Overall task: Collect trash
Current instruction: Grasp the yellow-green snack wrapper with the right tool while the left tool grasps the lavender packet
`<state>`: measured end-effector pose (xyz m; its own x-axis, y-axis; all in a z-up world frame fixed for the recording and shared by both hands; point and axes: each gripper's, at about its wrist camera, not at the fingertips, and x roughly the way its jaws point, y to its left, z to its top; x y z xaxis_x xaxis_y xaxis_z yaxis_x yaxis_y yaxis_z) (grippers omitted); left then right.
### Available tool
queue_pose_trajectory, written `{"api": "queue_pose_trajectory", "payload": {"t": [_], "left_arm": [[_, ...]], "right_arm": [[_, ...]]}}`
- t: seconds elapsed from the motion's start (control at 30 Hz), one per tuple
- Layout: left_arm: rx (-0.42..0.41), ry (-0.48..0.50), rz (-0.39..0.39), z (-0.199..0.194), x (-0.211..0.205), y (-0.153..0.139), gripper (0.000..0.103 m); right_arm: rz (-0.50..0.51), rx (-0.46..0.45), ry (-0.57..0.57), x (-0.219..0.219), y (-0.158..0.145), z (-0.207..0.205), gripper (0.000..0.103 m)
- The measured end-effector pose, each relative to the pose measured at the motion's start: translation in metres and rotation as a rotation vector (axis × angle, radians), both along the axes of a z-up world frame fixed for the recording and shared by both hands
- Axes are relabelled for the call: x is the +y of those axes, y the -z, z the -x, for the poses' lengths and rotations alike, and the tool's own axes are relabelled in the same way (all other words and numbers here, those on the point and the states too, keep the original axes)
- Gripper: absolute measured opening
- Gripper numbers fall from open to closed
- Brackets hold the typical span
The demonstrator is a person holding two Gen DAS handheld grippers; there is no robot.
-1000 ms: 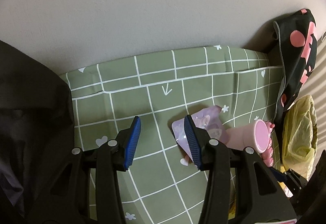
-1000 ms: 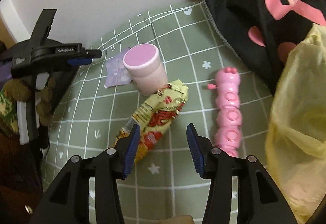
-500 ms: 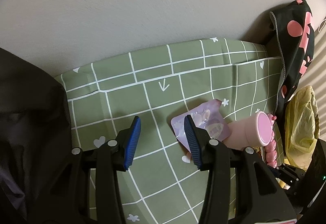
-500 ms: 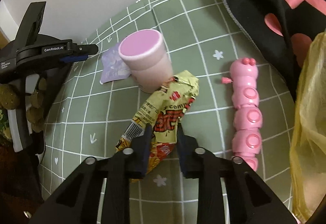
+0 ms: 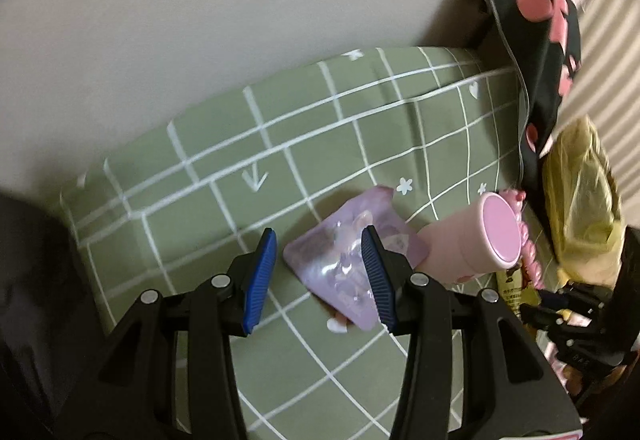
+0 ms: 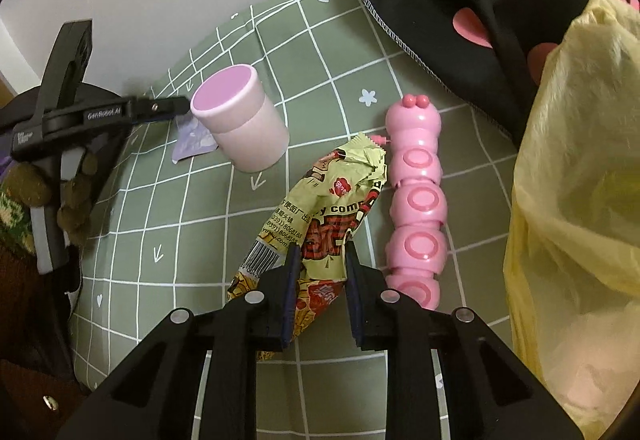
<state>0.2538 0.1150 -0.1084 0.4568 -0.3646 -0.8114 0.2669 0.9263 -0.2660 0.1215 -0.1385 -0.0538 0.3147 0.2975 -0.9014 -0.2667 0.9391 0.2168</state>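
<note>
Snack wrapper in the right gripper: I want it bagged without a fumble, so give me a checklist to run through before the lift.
1. Right gripper closed on the yellow snack wrapper: ok; the jaws have just been closing and now pinch it.
2. Grip placement: not ok; it holds the lower part, so a long end hangs free.
3. Pink caterpillar toy clear of the wrapper: cannot tell; the crimped top end lies right against it.
4. Yellow trash bag within view: ok; whether its mouth is open, cannot tell.
5. Left gripper out of the way: ok; open over the purple packet beyond the pink jar.
</note>
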Motion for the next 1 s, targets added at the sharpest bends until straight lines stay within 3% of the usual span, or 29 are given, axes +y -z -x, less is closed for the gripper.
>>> {"api": "queue_pose_trajectory", "payload": {"t": [0.3, 0.37, 0.43, 0.47, 0.63, 1.0], "left_arm": [[0.006, 0.189, -0.106, -0.025, -0.032, 0.001, 0.041], [0.031, 0.21, -0.114, -0.026, -0.036, 0.0, 0.033], [0.044, 0.22, -0.119, -0.024, -0.04, -0.001, 0.012], [0.045, 0.223, -0.131, -0.022, -0.043, -0.001, 0.01], [0.018, 0.187, -0.181, -0.006, -0.052, -0.001, 0.003], [0.019, 0.041, -0.089, 0.032, -0.033, -0.009, 0.001]], "right_arm": [[-0.022, 0.014, -0.016, 0.001, 0.006, -0.007, 0.021], [-0.019, 0.013, -0.025, 0.0, 0.004, -0.008, 0.021], [-0.013, 0.013, -0.034, 0.0, 0.003, -0.008, 0.021], [-0.012, 0.014, -0.035, 0.0, 0.003, -0.008, 0.021], [-0.012, 0.022, -0.035, 0.002, 0.004, -0.007, 0.021], [0.006, -0.014, -0.069, 0.012, -0.008, -0.005, 0.021]]}}
